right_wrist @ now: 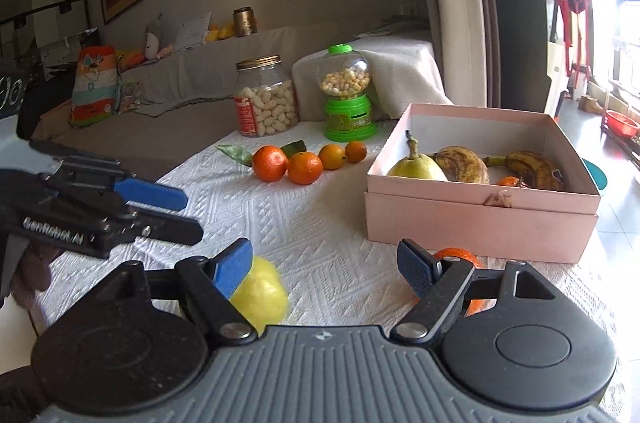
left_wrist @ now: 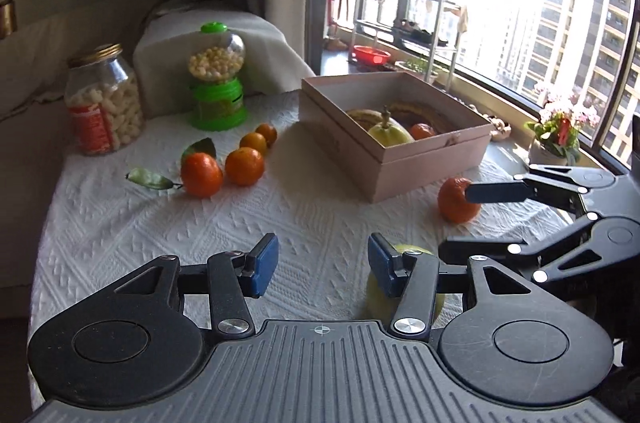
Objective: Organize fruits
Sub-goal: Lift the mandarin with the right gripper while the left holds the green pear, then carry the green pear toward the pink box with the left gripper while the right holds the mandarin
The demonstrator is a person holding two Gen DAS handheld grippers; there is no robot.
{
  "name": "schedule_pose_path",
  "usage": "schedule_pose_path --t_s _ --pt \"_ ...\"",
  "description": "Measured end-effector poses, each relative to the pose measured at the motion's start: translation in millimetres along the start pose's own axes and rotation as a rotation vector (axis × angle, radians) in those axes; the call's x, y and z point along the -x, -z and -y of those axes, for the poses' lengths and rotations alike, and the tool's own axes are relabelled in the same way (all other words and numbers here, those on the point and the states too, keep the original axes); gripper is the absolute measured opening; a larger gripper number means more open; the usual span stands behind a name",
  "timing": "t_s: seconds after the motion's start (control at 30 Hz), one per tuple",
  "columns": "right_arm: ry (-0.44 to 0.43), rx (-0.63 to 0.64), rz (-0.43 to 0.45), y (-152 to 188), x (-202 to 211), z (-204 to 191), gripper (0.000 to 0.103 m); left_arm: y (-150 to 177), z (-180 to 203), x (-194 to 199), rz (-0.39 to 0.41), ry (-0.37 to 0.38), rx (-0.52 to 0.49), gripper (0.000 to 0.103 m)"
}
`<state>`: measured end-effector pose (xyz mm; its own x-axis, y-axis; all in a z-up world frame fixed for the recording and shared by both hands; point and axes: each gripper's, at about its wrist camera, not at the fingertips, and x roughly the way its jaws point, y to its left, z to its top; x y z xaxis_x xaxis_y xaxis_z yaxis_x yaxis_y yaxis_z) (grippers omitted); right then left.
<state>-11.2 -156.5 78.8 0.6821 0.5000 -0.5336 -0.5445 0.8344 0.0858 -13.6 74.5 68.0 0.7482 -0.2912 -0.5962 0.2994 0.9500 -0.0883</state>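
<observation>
An open pink box [left_wrist: 420, 171] [right_wrist: 472, 223] holds a pear [right_wrist: 416, 169], two bananas [right_wrist: 462, 165] and a small orange. Several loose oranges [left_wrist: 202, 175] [right_wrist: 305, 167] lie in a row on the white cloth left of the box. My left gripper [left_wrist: 324, 263] [right_wrist: 176, 213] stands open above bare cloth, with a yellow-green fruit [left_wrist: 404, 297] [right_wrist: 262, 293] just outside its right finger. My right gripper [right_wrist: 326, 269] [left_wrist: 476, 219] is open too and holds nothing. That same fruit lies at its left finger, and a single orange [right_wrist: 460, 255] [left_wrist: 454, 199] sits behind its right finger.
A glass jar of puffed snacks [left_wrist: 104, 103] and a green candy dispenser [left_wrist: 216, 79] stand at the back of the table. Two leaves [left_wrist: 150, 179] lie by the oranges. A flower pot [left_wrist: 556, 139] stands on the windowsill to the right. A cloth-covered sofa runs behind the table.
</observation>
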Motion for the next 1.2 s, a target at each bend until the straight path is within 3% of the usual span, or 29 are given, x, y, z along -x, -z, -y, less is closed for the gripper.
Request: schedule_pose_path --t_s 0.1,0.23,0.47,0.6,0.73,0.93,1.2 --pt "-0.026 0.088 -0.017 5 -3 -24 0.08 -1 -13 3 0.023 -0.025 0.07 0.055" --pt "0.03 0.177 -0.006 9 -11 -40 0.084 -2 -10 9 0.038 -0.013 0.044 0.055" --pt "0.136 0.114 0.036 -3 -9 -11 0.084 2 9 7 0.032 0.066 -0.043 0.055" --pt "0.193 0.08 0.034 -5 -10 6 0.084 10 32 0 -0.009 0.139 -0.171 0.055" --pt "0.184 0.023 0.024 -5 -11 17 0.084 21 56 -19 -0.065 0.142 -0.264 0.055" --pt "0.176 -0.031 0.011 -6 -15 28 0.084 14 73 -39 -0.041 0.132 -0.303 0.055" --pt "0.142 -0.149 -0.004 -5 -12 47 0.084 0 78 -71 -0.04 0.11 -0.246 0.062"
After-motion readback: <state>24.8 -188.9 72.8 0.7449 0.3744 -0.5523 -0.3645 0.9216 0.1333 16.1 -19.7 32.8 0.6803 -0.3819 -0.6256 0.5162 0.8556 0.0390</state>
